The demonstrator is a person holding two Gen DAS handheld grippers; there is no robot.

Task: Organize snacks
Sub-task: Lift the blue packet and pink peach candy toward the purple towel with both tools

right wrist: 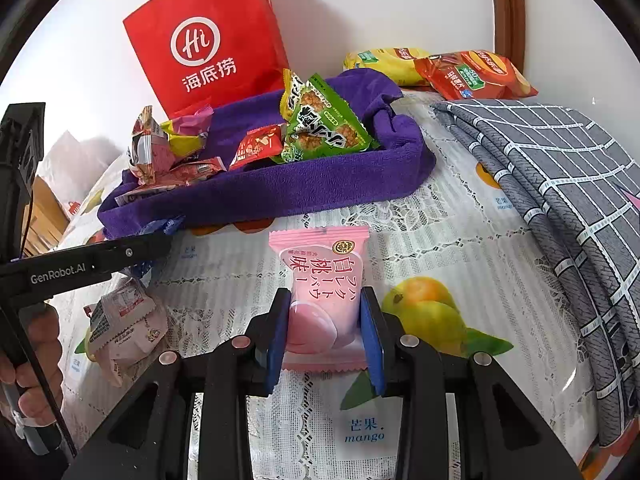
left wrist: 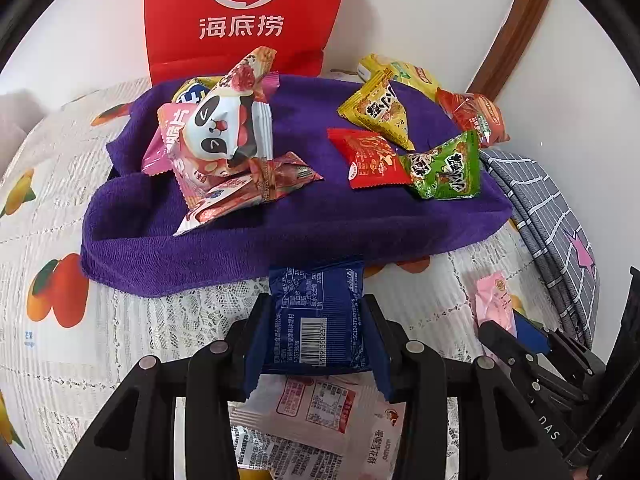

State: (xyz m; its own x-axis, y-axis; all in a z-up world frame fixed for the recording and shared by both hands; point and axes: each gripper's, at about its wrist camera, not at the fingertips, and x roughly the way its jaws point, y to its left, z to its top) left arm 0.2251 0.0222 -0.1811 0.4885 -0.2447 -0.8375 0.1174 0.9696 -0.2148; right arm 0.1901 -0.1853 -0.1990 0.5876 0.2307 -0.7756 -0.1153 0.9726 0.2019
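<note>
My left gripper (left wrist: 316, 320) is shut on a dark blue snack packet (left wrist: 316, 312), held just in front of the purple towel (left wrist: 280, 232). The towel carries a pile of pink and panda-print packets (left wrist: 224, 136) on its left and yellow, red and green packets (left wrist: 444, 168) on its right. My right gripper (right wrist: 325, 320) is shut on a pink peach packet (right wrist: 324, 280), over the tablecloth in front of the purple towel (right wrist: 304, 188). The left gripper (right wrist: 152, 242) also shows in the right wrist view, at the left. A white and pink packet (right wrist: 124, 320) lies on the cloth beneath it.
A red paper bag (left wrist: 244, 16) stands against the wall behind the towel. A yellow bag (right wrist: 384, 60) and an orange bag (right wrist: 472, 74) lie at the back right. A folded grey checked cloth (right wrist: 560, 184) covers the right side. The lace tablecloth (right wrist: 432, 240) has mango prints.
</note>
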